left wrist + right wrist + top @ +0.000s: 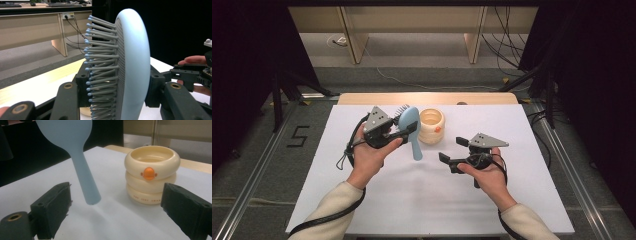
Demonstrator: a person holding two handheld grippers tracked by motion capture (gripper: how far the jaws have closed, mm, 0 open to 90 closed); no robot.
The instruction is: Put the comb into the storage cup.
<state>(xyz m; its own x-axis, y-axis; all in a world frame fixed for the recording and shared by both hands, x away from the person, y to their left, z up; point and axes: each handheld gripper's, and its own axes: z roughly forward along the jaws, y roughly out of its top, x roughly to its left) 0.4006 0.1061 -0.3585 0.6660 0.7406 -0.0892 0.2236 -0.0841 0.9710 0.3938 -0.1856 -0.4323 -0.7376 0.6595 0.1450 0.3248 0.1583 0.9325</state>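
Hairbrush [411, 131] upright, handle downward

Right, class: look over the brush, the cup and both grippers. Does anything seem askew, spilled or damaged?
Nothing stands out. The left gripper is shut on the head of the blue hairbrush, holding it above the white table with its handle hanging down. The cream cup stands upright and looks intact. The right gripper is open, holding nothing.
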